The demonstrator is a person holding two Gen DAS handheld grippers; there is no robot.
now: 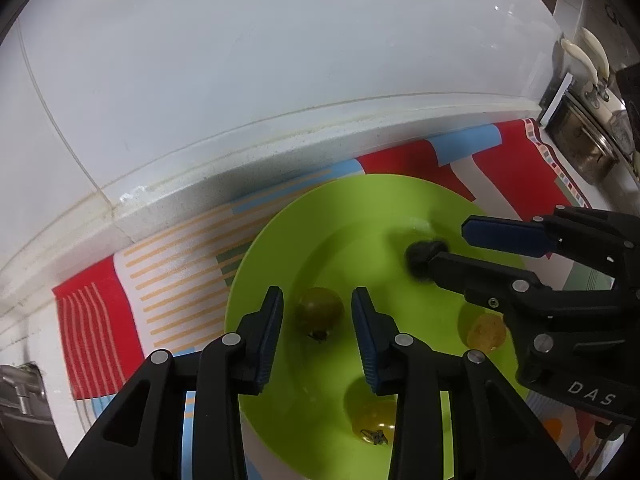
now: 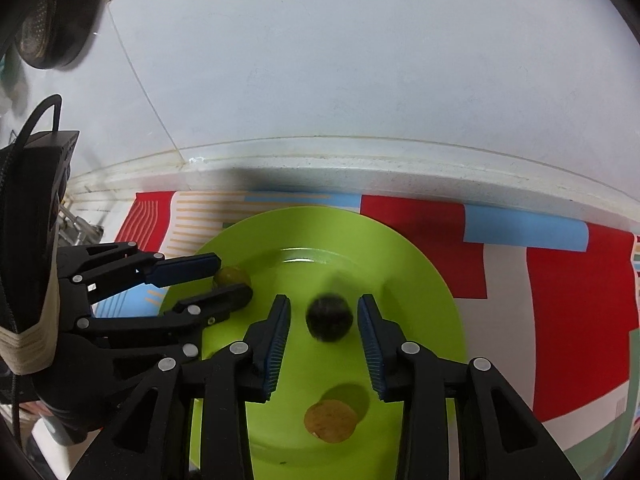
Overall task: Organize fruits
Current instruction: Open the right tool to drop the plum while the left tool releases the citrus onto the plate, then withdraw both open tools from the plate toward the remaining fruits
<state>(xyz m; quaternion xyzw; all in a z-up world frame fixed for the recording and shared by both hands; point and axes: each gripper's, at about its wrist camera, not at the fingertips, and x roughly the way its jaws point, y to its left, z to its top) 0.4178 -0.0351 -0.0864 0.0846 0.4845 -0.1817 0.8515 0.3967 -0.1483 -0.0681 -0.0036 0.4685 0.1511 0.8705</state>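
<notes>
Green plate [image 1: 280, 240], four small round fruits.
We see each gripper's jaws apart, untouching: left gripper [image 1: 317, 304] around olive fruit [image 1: 320, 310], right gripper [image 2: 324, 316] around dark fruit [image 2: 329, 318].

The right gripper [image 2: 324, 344] stands over a green plate [image 2: 424, 280], its jaws apart. Between them lies a dark round fruit [image 2: 329, 318], a little blurred, touching neither blue pad. At 6 o'clock from this fruit, near the camera, rests a yellow-brown fruit [image 2: 331, 421]. At 9 o'clock the left gripper [image 2: 234, 276] reaches in from the left edge; an olive-green fruit [image 2: 231, 276] sits between its fingertips, and whether they press on it I cannot tell. The plate lies on a cloth [image 2: 552, 280] with red, blue and white patches, beside a white wall [image 2: 360, 60].
</notes>
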